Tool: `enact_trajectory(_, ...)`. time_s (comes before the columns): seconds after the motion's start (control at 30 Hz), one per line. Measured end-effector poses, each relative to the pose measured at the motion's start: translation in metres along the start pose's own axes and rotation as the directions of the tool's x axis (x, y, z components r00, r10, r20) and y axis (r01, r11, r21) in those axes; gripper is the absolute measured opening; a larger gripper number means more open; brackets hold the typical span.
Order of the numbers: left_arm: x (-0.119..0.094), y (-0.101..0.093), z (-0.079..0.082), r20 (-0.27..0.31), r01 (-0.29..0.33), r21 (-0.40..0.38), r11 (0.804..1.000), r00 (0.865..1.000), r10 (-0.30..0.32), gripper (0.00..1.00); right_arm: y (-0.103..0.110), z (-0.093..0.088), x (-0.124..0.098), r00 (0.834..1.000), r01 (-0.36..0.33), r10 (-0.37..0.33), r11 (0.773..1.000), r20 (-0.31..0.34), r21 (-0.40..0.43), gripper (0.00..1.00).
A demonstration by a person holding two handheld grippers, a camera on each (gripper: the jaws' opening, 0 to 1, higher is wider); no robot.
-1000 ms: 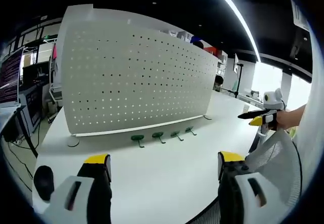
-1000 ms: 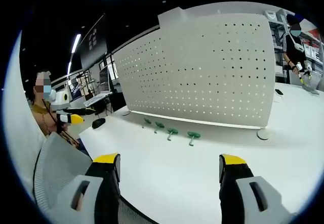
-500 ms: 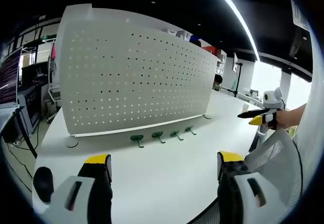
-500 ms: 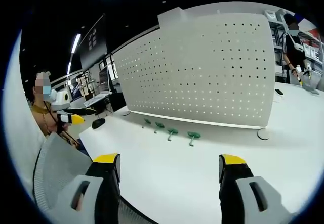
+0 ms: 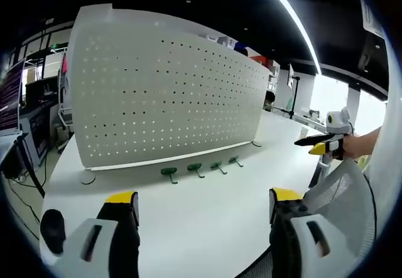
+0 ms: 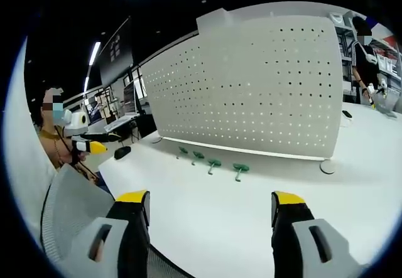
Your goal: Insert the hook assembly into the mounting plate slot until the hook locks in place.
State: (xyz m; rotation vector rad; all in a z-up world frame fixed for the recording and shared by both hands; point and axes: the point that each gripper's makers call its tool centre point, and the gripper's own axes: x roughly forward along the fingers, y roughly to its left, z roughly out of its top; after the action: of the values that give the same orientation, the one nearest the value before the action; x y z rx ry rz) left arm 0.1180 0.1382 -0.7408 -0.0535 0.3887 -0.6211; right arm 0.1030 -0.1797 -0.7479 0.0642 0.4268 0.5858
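Nothing started yet. My left gripper [image 5: 198,206] has jaws apart, empty, over the near table [image 5: 207,209]. Four green hooks [image 5: 169,173] lie in a row by the pegboard [image 5: 163,96] foot, far ahead. My right gripper [image 6: 210,206] is also apart, empty. Picking and inserting all remain.

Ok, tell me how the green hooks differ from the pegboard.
Colour: the hooks are green, the pegboard is white.
Pose: the hooks lie flat in a row on the table, the pegboard stands upright behind them.
Size: the hooks are small, the pegboard spans much of the table.
Surface: the pegboard is dotted with holes, the hooks show none.
Shared: both rest on the table, untouched by either hand-held gripper.
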Motion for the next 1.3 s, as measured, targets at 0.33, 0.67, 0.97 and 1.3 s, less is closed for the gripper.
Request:
enact_trajectory(0.33,0.008,0.002,-0.002,-0.025,0.008,0.014,1.0,1.0,-0.008,0.88,-0.001,0.0,0.002,1.0,0.002,-0.002,1.0,0.002,0.007,0.76)
enact_trajectory(0.67,0.022,0.006,-0.001,-0.043,0.028,0.03,0.999,0.999,-0.027,0.88,0.0,0.0,0.004,1.0,-0.003,0.003,1.0,-0.009,-0.002,0.76)
enact_trajectory(0.97,0.039,0.008,-0.002,-0.11,0.064,0.069,0.996,0.992,-0.056,0.89,0.002,0.0,0.009,1.0,-0.011,0.011,1.0,-0.014,-0.001,0.76)
enact_trajectory(1.3,0.062,0.005,-0.005,-0.202,0.137,0.145,0.98,0.973,-0.107,0.89,0.003,0.0,0.011,1.0,-0.012,0.012,1.0,-0.015,0.001,0.76)
